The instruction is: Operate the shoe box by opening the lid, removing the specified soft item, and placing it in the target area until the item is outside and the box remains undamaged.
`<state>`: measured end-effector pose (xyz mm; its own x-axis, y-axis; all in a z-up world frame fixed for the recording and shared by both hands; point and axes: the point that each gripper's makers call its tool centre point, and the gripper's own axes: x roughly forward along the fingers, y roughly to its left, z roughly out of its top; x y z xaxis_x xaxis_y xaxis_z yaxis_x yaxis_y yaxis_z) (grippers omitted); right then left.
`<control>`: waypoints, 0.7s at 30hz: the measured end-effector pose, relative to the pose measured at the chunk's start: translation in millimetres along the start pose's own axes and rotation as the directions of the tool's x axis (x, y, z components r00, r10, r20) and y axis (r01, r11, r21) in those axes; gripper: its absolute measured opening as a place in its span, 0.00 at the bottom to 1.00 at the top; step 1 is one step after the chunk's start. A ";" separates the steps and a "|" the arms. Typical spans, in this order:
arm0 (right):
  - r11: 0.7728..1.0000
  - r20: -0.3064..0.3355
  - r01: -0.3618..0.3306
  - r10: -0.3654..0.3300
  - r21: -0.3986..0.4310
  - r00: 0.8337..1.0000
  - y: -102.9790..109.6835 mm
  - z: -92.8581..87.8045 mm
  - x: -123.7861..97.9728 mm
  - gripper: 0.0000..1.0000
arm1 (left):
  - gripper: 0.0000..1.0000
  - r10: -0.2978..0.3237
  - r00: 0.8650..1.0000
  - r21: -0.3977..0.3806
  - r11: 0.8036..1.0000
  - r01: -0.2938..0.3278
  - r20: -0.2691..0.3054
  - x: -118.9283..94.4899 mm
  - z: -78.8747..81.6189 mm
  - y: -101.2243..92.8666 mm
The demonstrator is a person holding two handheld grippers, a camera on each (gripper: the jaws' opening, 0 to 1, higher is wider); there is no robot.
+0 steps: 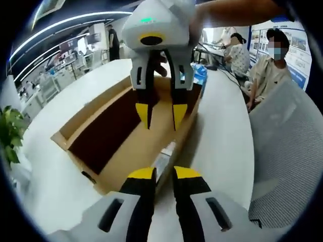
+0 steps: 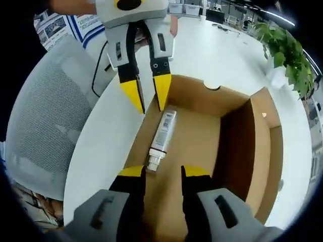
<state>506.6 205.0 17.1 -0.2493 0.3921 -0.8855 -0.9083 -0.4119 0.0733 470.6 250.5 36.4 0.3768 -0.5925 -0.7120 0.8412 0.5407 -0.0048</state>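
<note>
In the left gripper view, at your far left, a leafy plant [image 1: 10, 132] stands at the edge of the white bench [image 1: 60, 186]. To its right lies the open shoe box [image 1: 128, 151], its cardboard lid folded back and away from you, with a dark brown panel [image 1: 108, 132] showing on the lid side. Your left tongs [image 1: 164, 174] rise from the bottom of this view, yellow-tipped and spread, hovering just over the near edge of the box and holding nothing. Just beyond their tips a white tube [image 1: 164, 157] lies inside the box against its right wall. Across the box, your right tongs [image 1: 161, 115] point back toward you, also spread and empty, their tips above the box floor. Further right a grey mesh chair [image 1: 287, 146] sits beside the bench, and behind it two people sit in front of a wall with posters.

In the right gripper view the mesh chair [image 2: 43, 121] is at the left, beside the bench [image 2: 101, 146]. Your left tongs [image 2: 150, 101] come down from the top, spread apart, their yellow tips just above the left wall of the shoe box [image 2: 212, 131]. The tube [image 2: 162, 135] lies lengthwise on the box floor along that wall, its cap end toward your right tongs [image 2: 163, 174], which rise from the bottom, spread and gripping nothing, just short of the tube. The lid stands open on the right. The plant [image 2: 287, 55] is at the upper right.
</note>
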 end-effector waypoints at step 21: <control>0.996 -0.083 -0.029 0.036 0.088 0.996 -2.1 -15.1 48.3 0.22 | 0.05 -0.021 0.999 0.036 0.999 0.022 -0.035 7.9 1.5 0.5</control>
<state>501.5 212.4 -32.7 -0.2533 0.3068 -0.9175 -0.9268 -0.3488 0.1392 474.6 245.2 31.8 0.3453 -0.5823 -0.7360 0.8628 0.5055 0.0048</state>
